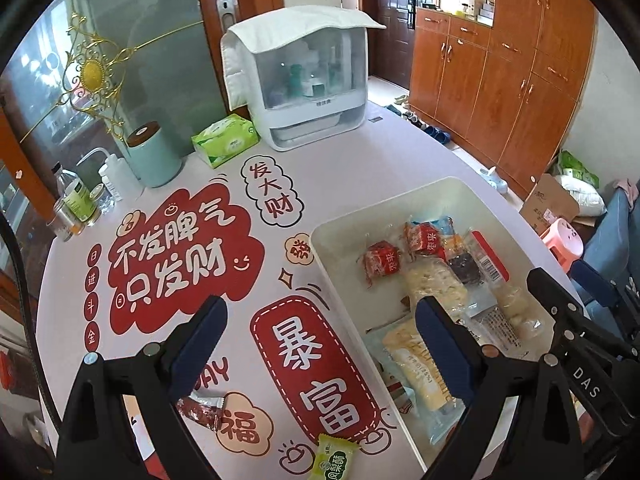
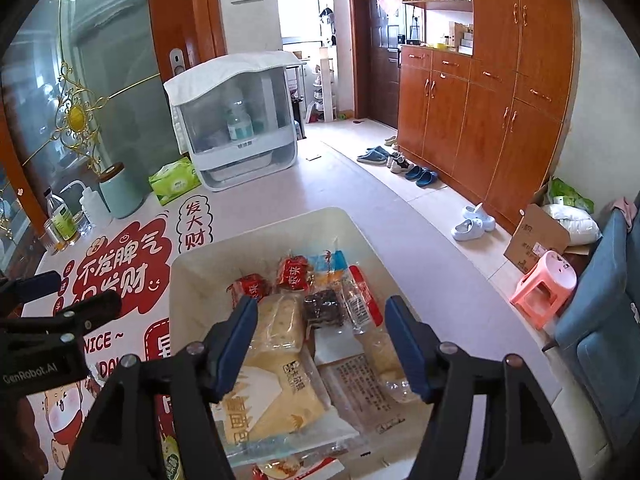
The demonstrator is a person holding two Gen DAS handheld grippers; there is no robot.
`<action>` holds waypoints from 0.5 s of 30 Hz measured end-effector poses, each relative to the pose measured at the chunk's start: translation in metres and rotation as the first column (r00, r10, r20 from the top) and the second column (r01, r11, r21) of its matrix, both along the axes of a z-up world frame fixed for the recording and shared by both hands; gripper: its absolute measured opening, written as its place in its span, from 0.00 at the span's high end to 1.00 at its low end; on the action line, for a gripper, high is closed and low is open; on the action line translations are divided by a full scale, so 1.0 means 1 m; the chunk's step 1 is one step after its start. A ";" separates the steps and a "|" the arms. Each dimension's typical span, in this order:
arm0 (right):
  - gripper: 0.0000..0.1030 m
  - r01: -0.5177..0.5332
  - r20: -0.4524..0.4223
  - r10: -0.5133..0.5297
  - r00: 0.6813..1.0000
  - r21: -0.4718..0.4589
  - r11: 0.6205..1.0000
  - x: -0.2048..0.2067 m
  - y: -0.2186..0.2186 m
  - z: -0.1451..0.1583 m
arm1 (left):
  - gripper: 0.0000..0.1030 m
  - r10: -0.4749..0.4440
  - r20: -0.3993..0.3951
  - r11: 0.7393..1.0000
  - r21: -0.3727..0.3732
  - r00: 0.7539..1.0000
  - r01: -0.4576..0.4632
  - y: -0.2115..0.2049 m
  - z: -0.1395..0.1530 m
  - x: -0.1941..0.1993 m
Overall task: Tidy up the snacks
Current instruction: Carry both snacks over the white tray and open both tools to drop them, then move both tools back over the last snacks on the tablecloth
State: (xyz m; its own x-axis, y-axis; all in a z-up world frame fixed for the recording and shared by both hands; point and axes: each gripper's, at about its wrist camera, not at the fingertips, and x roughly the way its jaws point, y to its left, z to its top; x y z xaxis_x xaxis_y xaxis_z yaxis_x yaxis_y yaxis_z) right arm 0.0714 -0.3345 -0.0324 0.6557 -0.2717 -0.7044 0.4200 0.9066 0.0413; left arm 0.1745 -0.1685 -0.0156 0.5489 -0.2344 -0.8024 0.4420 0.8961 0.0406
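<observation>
Both grippers wide open, empty: left gripper (image 1: 320,340), right gripper (image 2: 322,336) over the white bin (image 1: 340,280). Green candy (image 1: 334,458) and red bar (image 1: 200,410) sit loose at the tabletop's near edge; a careless nudge could knock them off.

Bright, even daylight, soft shadows, strong fisheye bending with black vignetted corners, slightly soft detail throughout.

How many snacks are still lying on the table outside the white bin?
2 in view: a dark red wrapped snack near the left tongs, and a green candy by the white bin. More may be hidden beneath the tongs.
</observation>
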 end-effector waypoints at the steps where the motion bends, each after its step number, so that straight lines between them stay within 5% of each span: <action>1: 0.35 0.000 0.000 0.000 1.000 0.002 1.000 0.000 0.000 0.000 | 0.08 0.002 0.003 1.000 -0.001 1.000 -0.002 0.001 0.002 -0.001; 15: 0.35 -0.020 0.078 0.017 0.997 0.028 0.999 -0.010 0.013 0.024 | 0.08 0.038 0.058 0.998 -0.055 0.998 -0.035 0.027 0.032 -0.018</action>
State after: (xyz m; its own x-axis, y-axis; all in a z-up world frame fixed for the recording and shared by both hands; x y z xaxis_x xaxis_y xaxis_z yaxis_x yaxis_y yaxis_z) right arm 0.0612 -0.3212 -0.0082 0.7136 -0.2396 -0.6583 0.3978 0.9121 0.0992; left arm 0.1565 -0.1411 0.0165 0.6040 -0.2557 -0.7549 0.4075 0.9130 0.0167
